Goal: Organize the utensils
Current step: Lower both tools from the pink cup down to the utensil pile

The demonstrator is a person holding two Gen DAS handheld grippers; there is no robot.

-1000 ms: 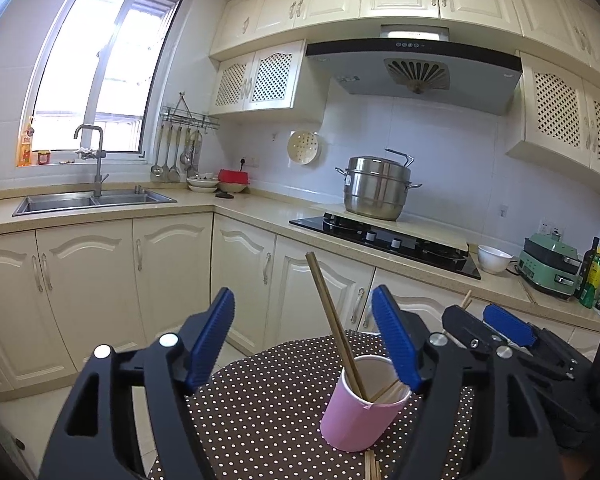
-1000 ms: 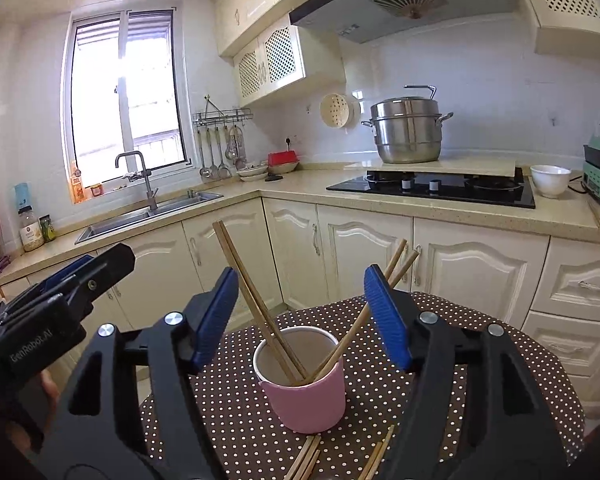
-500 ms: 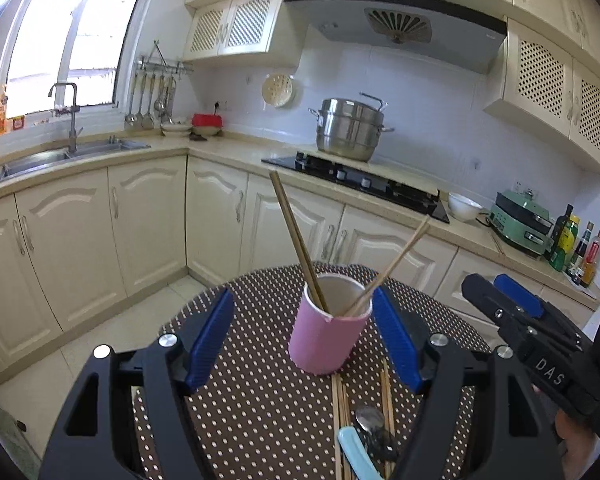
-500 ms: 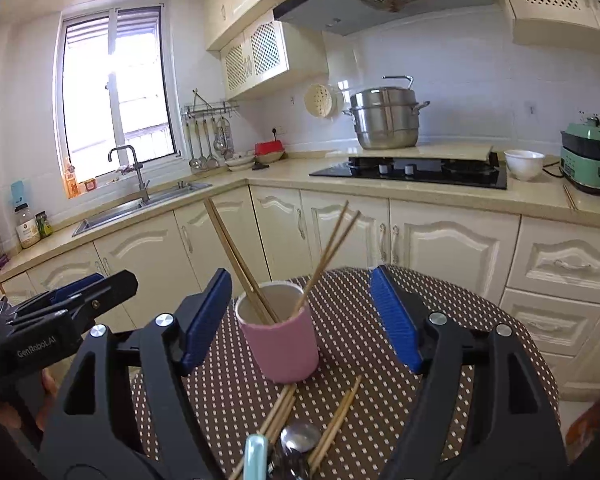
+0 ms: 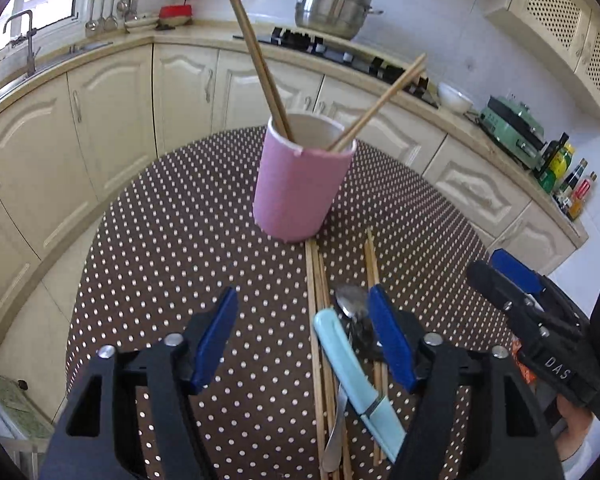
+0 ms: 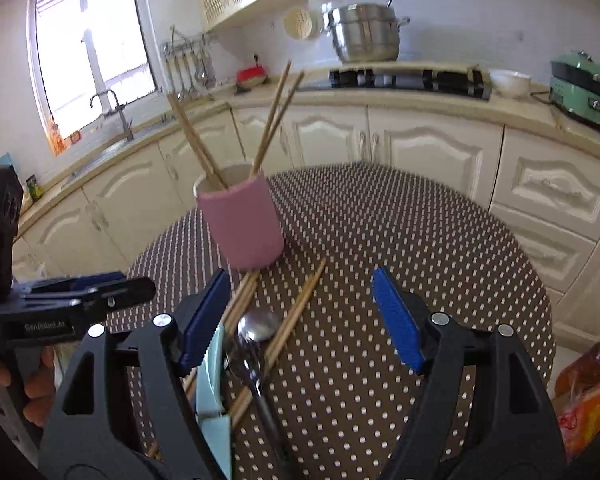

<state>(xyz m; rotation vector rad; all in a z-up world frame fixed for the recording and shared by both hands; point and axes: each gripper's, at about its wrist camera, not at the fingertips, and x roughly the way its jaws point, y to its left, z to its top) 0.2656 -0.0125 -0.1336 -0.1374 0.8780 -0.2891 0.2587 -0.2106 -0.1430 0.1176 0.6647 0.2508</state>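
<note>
Both grippers are reaching for the loose utensils. The left gripper, jaws just narrowing yet empty, hangs above chopsticks, knife and spoon; the right gripper gapes empty. Cup stands ahead. Next: straddle one piece and close.

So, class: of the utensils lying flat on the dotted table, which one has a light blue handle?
The knife, lying among the loose chopsticks beside the metal spoon. The chopsticks are plain wood and the spoon is bare metal.

Spoon handle under knife, chopsticks cut off by bottom edge
</note>
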